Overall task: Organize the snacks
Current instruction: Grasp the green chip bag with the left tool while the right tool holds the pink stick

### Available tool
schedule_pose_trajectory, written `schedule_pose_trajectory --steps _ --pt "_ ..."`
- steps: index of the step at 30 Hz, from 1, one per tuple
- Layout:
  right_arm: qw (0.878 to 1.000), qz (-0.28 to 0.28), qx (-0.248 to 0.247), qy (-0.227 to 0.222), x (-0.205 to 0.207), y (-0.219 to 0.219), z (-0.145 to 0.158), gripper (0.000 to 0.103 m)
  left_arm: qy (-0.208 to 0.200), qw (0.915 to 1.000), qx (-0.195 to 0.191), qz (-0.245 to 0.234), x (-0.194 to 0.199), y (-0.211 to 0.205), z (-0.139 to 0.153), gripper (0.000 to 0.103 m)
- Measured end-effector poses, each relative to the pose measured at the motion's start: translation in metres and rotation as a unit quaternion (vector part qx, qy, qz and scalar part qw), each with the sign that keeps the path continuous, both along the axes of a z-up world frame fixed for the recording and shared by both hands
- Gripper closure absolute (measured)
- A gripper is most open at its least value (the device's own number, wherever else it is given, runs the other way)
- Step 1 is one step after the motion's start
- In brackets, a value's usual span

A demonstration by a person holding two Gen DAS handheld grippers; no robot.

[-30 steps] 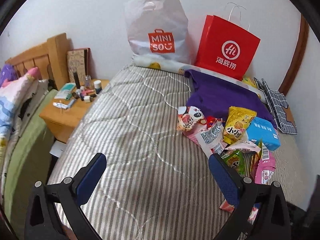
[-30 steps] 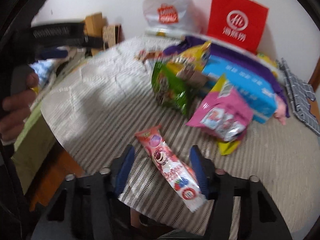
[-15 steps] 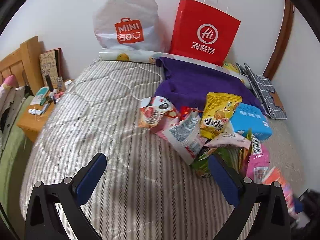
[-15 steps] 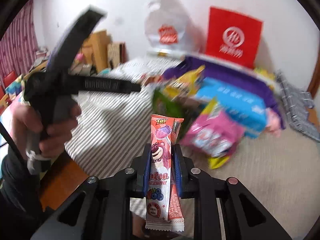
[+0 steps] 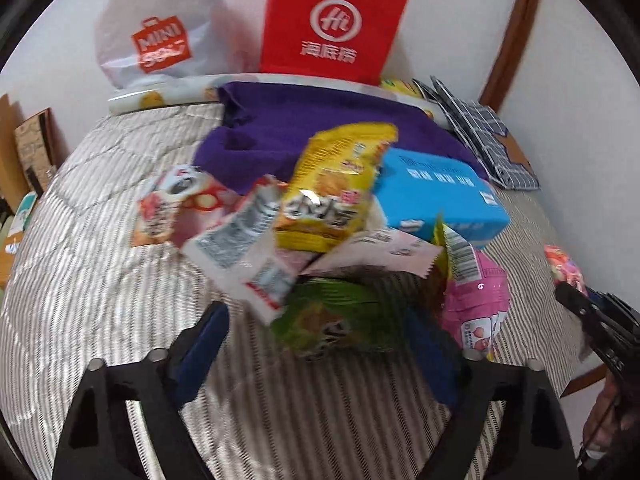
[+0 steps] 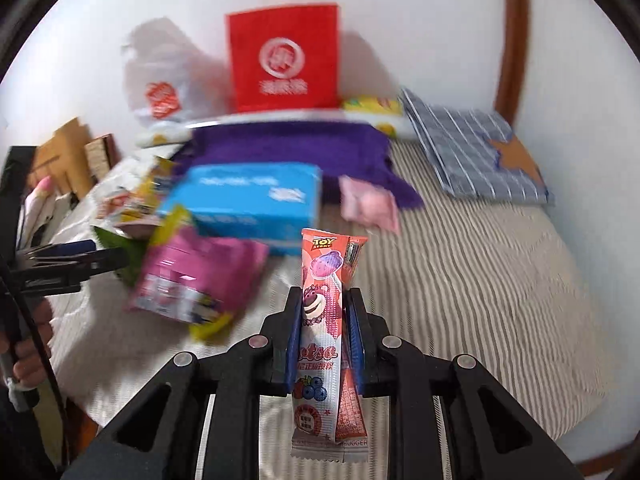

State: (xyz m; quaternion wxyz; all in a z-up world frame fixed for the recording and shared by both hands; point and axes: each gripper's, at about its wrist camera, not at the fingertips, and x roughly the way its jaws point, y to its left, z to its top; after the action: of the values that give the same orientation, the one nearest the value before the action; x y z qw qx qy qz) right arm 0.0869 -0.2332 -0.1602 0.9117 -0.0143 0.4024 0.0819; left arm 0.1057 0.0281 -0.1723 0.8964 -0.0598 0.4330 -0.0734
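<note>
While the right gripper [image 6: 323,312] pinches two long, slim foil candy sticks [image 6: 322,320] upright, clear of the ribbed striped quilt [image 6: 480,264], the left gripper [image 5: 316,340] has just been closing, pads not yet touching the crinkly green snack bag [image 5: 336,320] btwn them, at pile's front.

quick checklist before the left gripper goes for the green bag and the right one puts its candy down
1. Right gripper shut on candy packets: ok, jaws press both sides.
2. Packets held securely: cannot tell, two thin packets side by side.
3. Left gripper lined up on green bag: ok, bag lies between the jaws, which have just been closing.
4. Green bag free to lift: not ok, white wrapper and other packets overlap it.
5. Bare bed for the candy: ok.
</note>
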Motion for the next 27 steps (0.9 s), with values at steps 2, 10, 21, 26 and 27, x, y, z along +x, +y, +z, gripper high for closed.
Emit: schedule_pose_trajectory --steps 2,10,21,26,27 --pt "1.000 -0.007 -0.003 0.005 0.005 -0.004 -0.010 0.082 0.013 0.9999 0.002 0.002 0.005 -0.005 -0.006 0.034" --pt "0.998 -0.006 0.025 0.052 0.012 -0.009 -0.043 0.081 0.016 0.9997 -0.016 0.005 0.004 -0.005 -0.008 0.053" --pt "0.998 -0.011 0.026 0.054 0.004 -0.011 -0.045 0.081 0.014 0.9997 -0.017 0.010 -0.019 0.004 0.000 0.054" --pt "0.998 -0.019 0.041 0.042 -0.007 -0.016 -0.035 0.081 0.007 0.9997 -0.009 0.024 -0.032 0.012 0.008 0.054" --pt "0.998 -0.019 0.040 0.040 -0.009 -0.017 -0.031 0.081 0.004 0.9996 -0.010 0.025 -0.035 0.014 0.011 0.054"
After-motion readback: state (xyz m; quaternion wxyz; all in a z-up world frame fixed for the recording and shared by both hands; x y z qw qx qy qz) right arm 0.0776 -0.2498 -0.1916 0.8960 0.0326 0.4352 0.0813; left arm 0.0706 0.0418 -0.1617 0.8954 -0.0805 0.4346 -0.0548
